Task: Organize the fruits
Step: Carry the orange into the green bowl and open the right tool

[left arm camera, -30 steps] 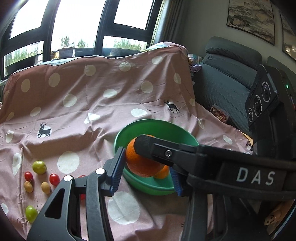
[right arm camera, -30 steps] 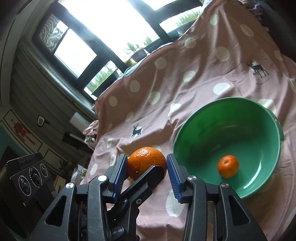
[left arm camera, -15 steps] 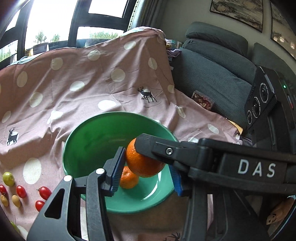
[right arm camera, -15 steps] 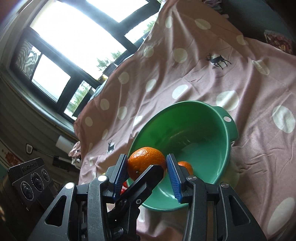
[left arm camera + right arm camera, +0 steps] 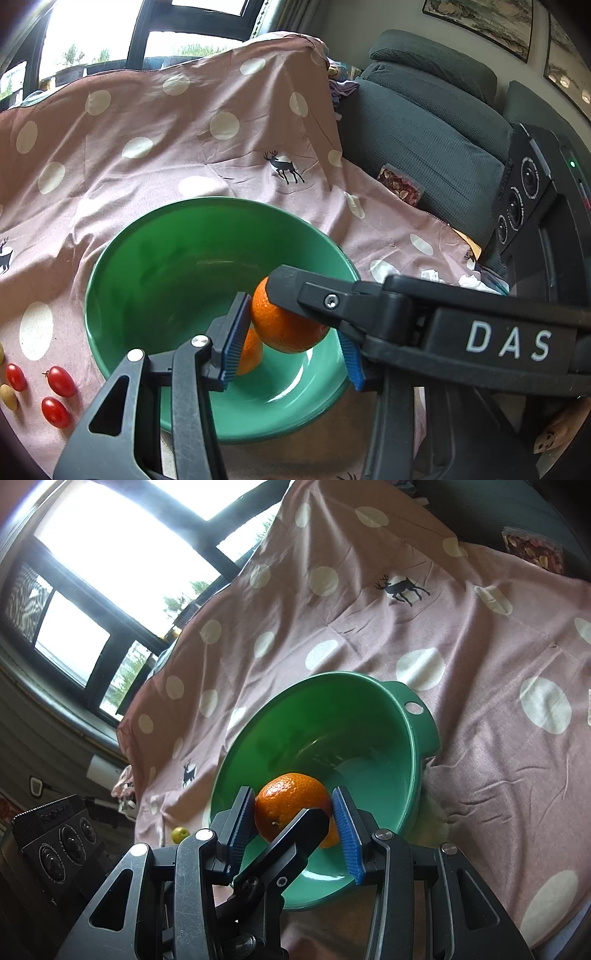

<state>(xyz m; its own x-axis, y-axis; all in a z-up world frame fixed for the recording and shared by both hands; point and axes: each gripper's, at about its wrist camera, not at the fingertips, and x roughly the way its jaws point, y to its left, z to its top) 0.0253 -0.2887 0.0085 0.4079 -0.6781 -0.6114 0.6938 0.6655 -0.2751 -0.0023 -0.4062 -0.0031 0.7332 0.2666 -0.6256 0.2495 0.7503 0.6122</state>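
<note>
Both grippers meet over the green bowl (image 5: 155, 258), crossed at one large orange (image 5: 284, 328). My left gripper (image 5: 291, 343) is closed on the orange, its blue pads on either side. My right gripper (image 5: 295, 819) also has its blue pads against the same orange (image 5: 288, 797), with the other gripper's black finger (image 5: 295, 834) across the front. A smaller orange (image 5: 249, 354) lies in the bowl (image 5: 332, 716) beneath, partly hidden.
Small red cherry tomatoes (image 5: 59, 380) and yellow ones (image 5: 7, 397) lie on the pink dotted cloth (image 5: 184, 147) left of the bowl. A green one (image 5: 180, 833) shows in the right wrist view. A dark sofa (image 5: 424, 140) stands at the right.
Both grippers carried the large orange from beside the bowl to over its inside, and lower toward the small orange.
</note>
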